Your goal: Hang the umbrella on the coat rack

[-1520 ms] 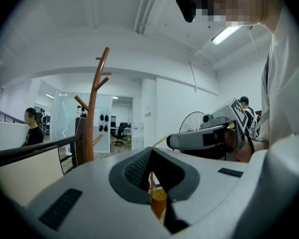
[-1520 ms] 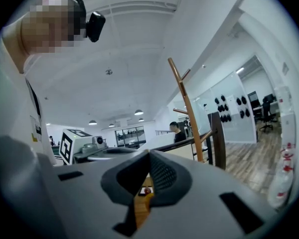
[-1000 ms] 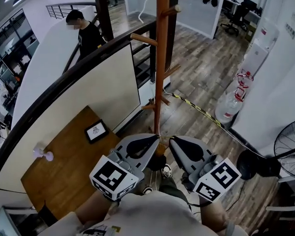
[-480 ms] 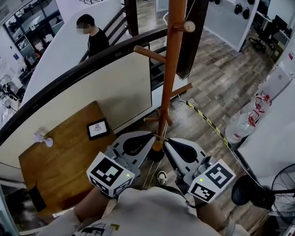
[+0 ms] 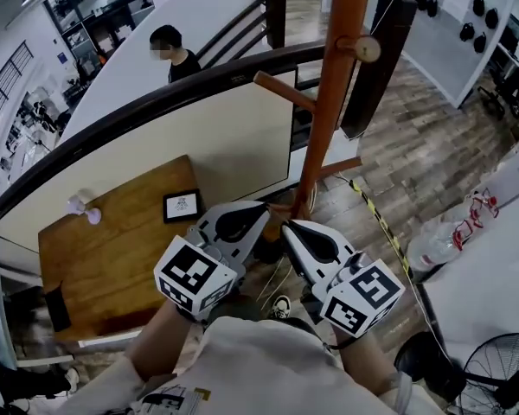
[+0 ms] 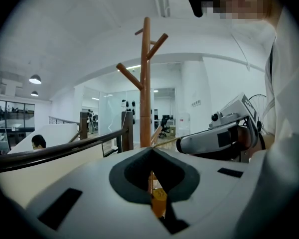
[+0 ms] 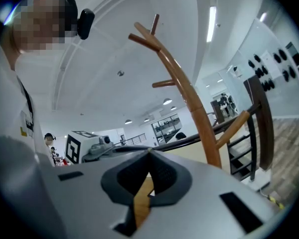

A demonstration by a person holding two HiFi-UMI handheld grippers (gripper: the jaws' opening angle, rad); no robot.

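Left gripper (image 5: pixel 265 209) and right gripper (image 5: pixel 286 226), jaws clamped on the orange umbrella handle (image 6: pixel 158 201), sit just beside the coat rack (image 5: pixel 333 102), nearer its pegs than before, railing (image 5: pixel 156 106) beyond.

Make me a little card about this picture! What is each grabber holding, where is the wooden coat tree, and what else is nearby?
Left gripper: shut on a small orange piece
Right gripper: shut on a yellow-brown strip
Umbrella: not clearly seen; cannot tell if those pieces belong to it
Orange-brown wooden coat rack: upright, just beyond both gripper tips; the pegs in view are bare
Curved black handrail: behind the rack
Brown wooden table: below the rail, with a small framed picture on it
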